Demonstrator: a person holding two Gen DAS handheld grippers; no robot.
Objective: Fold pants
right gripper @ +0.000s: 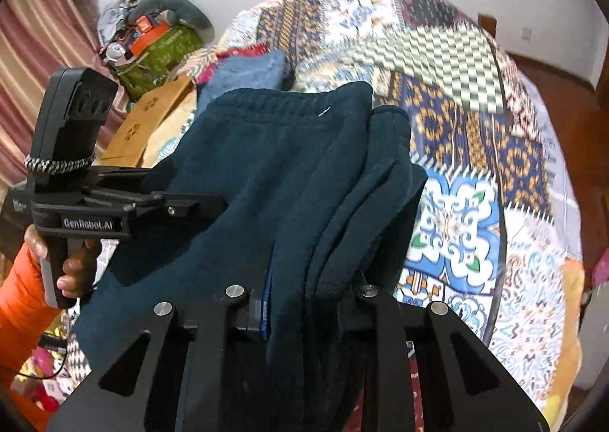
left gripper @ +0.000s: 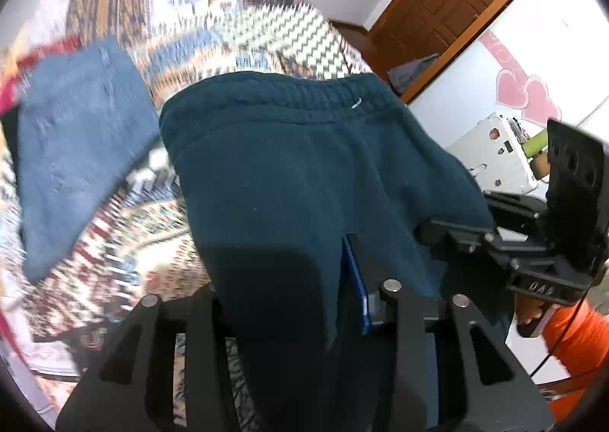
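Dark teal fleece pants (left gripper: 289, 173) hang lifted above the patterned bed, waistband (left gripper: 304, 97) at the far end. My left gripper (left gripper: 338, 298) is shut on the near edge of the pants; cloth covers its fingertips. My right gripper (right gripper: 293, 302) is shut on the same pants (right gripper: 274, 173), bunched in folds between its fingers. In the left wrist view the right gripper (left gripper: 456, 238) shows at the right, clamped on the pants' edge. In the right wrist view the left gripper (right gripper: 182, 203) shows at the left, also clamped on the edge.
A patchwork bedspread (right gripper: 475, 150) covers the bed. A folded lighter blue garment (left gripper: 76, 150) lies on it at the left. Boxes and a green bag (right gripper: 160, 51) stand beside the bed. A wooden door (left gripper: 449, 9) and a white appliance (left gripper: 495, 158) are at the right.
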